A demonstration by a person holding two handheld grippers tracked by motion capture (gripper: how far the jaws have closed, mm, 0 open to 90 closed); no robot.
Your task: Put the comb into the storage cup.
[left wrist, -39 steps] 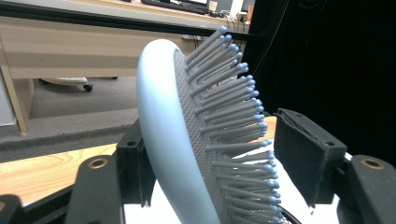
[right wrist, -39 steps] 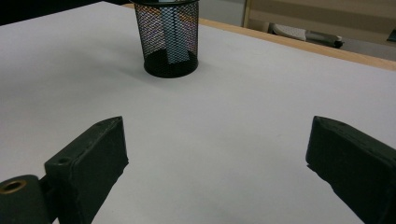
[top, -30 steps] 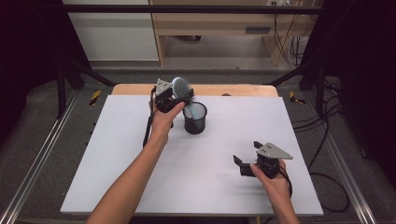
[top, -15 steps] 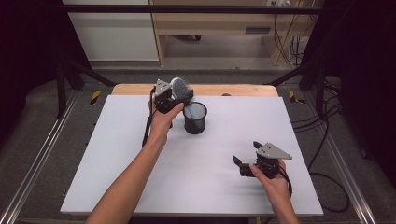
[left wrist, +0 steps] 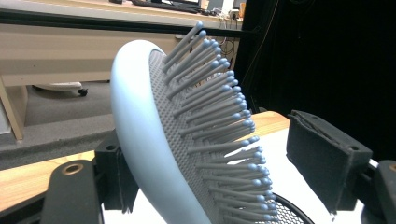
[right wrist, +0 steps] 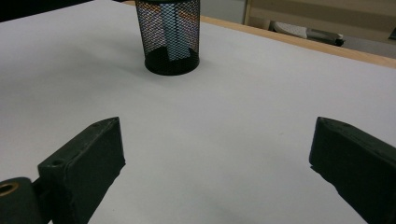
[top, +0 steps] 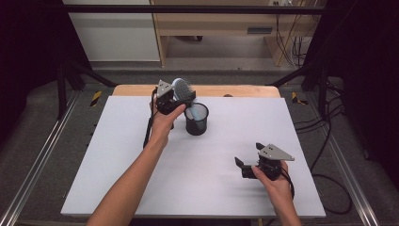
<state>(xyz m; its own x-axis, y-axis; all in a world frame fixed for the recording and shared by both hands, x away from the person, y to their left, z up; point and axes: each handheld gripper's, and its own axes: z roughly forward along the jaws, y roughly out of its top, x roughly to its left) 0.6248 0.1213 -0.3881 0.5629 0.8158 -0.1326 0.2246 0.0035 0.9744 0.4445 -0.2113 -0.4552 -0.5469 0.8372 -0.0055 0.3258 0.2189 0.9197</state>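
Little changes across the last second: the bench (top: 141, 179) looks the same, and our left claw (top: 181, 96) holds its place above the black mesh cup (top: 196, 120), having drifted only a touch, while our right claw (top: 244, 167) keeps resting low on the near right side, its jaws spread wide with nothing between them. We judge from this that the placing is at its last stage and has slowed to a careful settling, not a carry. The hairbrush (left wrist: 187, 140) sits between the jaws of our left claw; in the left gripper view its pale blue back leans against the left jaw while the bristles face the right jaw, which stands a little clear of them, so we cannot tell whether the claw grips it or has just let go. The brush's long axis runs nearly upright with a slight tilt, head up above the claw and handle pointing down; in the right gripper view a pale blue handle (right wrist: 175, 35) shows through the mesh, already inside the cup, well ahead of and between that claw's open jaws. We judge the brush needs only to be released and the left claw lifted away.
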